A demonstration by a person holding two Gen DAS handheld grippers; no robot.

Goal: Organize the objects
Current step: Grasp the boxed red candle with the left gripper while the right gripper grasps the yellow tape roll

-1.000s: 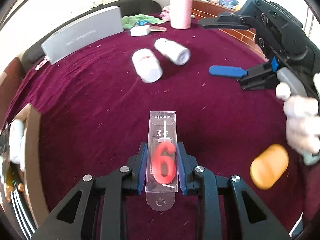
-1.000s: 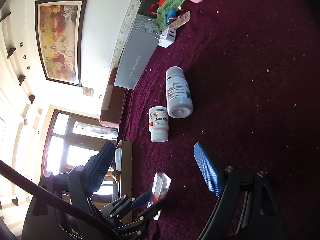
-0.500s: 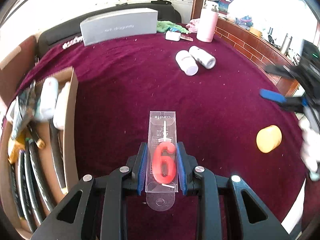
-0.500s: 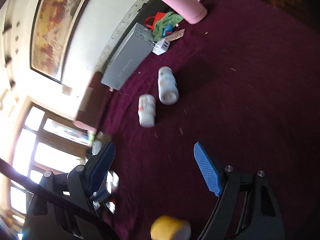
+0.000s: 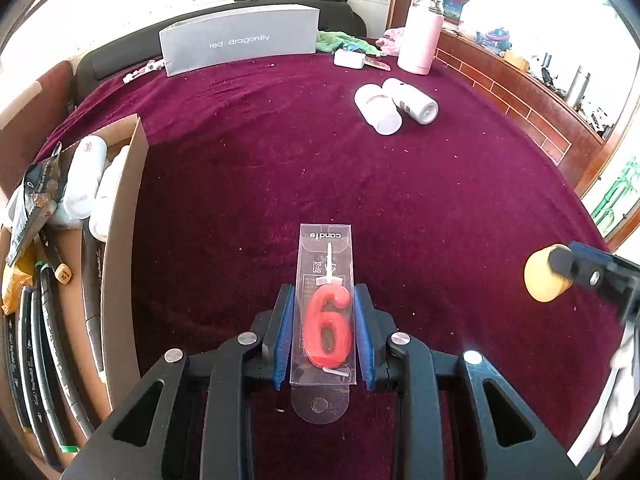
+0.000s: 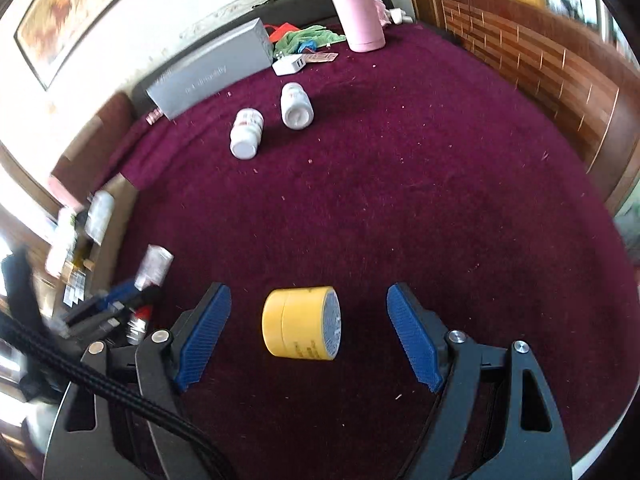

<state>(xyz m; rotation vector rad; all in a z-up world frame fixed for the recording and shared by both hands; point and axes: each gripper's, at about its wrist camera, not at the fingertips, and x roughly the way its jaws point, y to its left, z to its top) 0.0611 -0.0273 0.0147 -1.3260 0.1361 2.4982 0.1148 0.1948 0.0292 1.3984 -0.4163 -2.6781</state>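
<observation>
Here the left hand-held gripper (image 5: 323,332) clamps the candle pack (image 5: 325,312); the right hand-held gripper (image 6: 307,332) gapes around the yellow jar (image 6: 301,322).

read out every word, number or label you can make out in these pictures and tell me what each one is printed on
"red dragonfly": on the grey box at the far edge of the cloth.
"candle", seen upside down: on the clear candle pack held in the left claw.
"6": the red candle's own shape inside that pack.
Too small or blurred to read: labels on the two white bottles, print on the yellow jar, the pens in the cardboard box.
</observation>
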